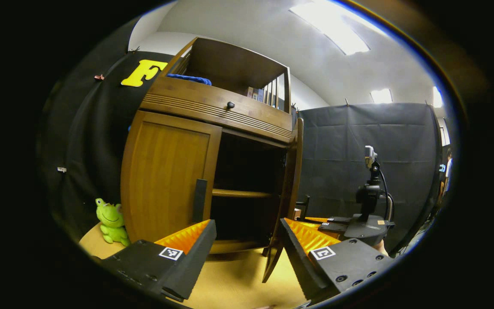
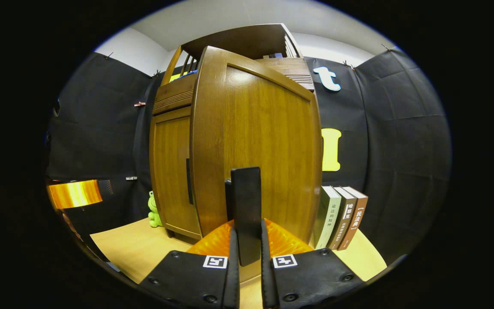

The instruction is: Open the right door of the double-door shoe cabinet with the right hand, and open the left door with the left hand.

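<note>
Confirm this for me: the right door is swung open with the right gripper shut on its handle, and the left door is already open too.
One thing is wrong: the left door is closed, flat against the cabinet, as the left gripper view shows; the left gripper faces it with jaws apart. The rest holds: the right door is swung open and the right gripper is shut on its handle, as the right gripper view shows.
</note>
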`<action>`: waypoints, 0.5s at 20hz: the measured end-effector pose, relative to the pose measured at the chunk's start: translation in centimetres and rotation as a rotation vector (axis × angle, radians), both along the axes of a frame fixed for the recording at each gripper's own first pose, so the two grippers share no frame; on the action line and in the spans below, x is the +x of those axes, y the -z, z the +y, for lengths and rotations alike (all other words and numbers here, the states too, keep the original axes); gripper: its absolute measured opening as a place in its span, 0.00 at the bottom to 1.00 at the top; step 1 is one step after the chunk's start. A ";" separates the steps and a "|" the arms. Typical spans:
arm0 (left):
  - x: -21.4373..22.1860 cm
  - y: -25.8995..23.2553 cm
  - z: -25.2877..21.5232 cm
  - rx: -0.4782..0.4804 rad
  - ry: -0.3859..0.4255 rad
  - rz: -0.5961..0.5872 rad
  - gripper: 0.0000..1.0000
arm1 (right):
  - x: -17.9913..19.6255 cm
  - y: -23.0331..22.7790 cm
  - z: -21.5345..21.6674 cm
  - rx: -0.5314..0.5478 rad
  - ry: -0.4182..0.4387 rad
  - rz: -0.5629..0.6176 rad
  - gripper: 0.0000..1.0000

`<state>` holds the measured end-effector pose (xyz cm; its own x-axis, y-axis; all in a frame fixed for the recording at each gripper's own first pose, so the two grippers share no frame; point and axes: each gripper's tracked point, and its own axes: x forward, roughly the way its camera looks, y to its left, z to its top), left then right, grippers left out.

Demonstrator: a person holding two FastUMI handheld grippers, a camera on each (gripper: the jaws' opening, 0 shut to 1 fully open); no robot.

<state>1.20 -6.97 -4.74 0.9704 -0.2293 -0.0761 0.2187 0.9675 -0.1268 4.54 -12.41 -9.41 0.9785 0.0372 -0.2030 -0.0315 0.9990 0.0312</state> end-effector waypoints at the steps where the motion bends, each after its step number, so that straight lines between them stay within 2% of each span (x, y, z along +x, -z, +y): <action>1: 0.2 0.2 -0.6 -0.001 0.010 0.005 0.92 | -0.3 -0.1 -0.4 -0.003 0.003 -0.002 0.24; 4: 0.5 0.9 -1.8 0.005 0.028 0.019 0.92 | -1.2 -0.4 -1.6 -0.012 0.020 -0.007 0.23; 5: 0.6 1.0 -2.1 0.006 0.031 0.022 0.92 | -1.5 -0.5 -2.0 -0.013 0.027 -0.008 0.19; 6: 0.8 1.1 -2.4 0.005 0.034 0.024 0.92 | -1.8 -0.5 -2.4 -0.012 0.035 -0.009 0.23; 7: 1.0 1.1 -2.7 0.001 0.036 0.024 0.92 | -2.1 -0.6 -2.9 -0.011 0.044 -0.009 0.23; 8: 1.2 1.3 -3.0 -0.004 0.038 0.026 0.92 | -2.3 -0.8 -3.3 -0.013 0.051 -0.010 0.19; 9: 1.3 1.4 -3.2 -0.009 0.041 0.030 0.92 | -2.5 -0.8 -3.7 -0.018 0.058 -0.011 0.23; 10: 1.6 1.6 -3.6 -0.014 0.045 0.034 0.92 | -2.7 -0.9 -4.1 -0.025 0.066 -0.011 0.23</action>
